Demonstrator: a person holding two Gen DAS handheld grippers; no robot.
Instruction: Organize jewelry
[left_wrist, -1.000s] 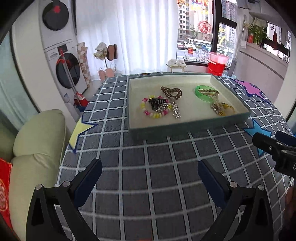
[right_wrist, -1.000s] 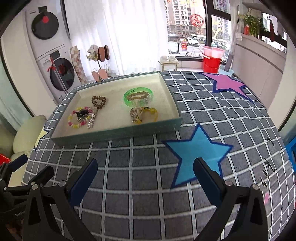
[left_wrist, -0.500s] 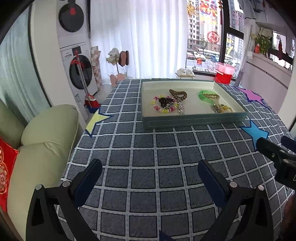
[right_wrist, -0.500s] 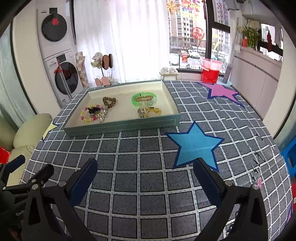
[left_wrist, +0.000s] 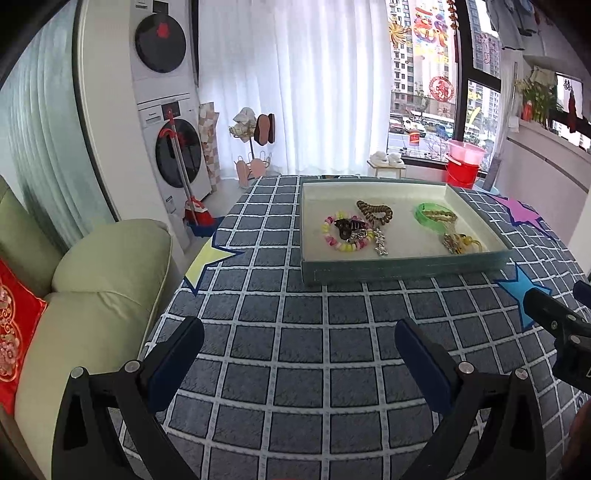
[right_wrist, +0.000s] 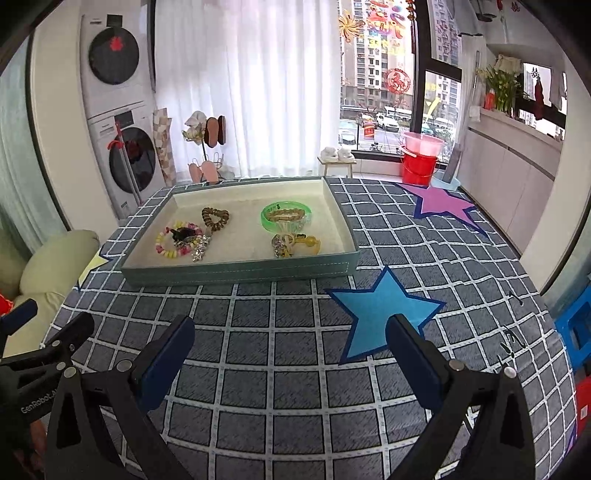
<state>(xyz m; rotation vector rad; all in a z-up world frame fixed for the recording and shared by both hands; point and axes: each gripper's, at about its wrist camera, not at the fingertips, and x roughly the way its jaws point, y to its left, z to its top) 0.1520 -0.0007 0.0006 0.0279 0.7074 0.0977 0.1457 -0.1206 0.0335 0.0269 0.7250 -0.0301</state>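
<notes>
Left gripper (left_wrist: 299, 343) and right gripper (right_wrist: 290, 341) both wide, empty, above checked tablecloth (right_wrist: 273, 347), well before tray (right_wrist: 240, 271). In tray: beaded bracelet (right_wrist: 176, 242) light, limp, probably slippery, pinch across strand; behind, green bangle (right_wrist: 286, 216) stiff, take rim.

Black two-finger right gripper (left_wrist: 554, 321): cropped by frame edge right of teal rectangular tray (left_wrist: 402, 264); finger spacing indeterminable there.
</notes>
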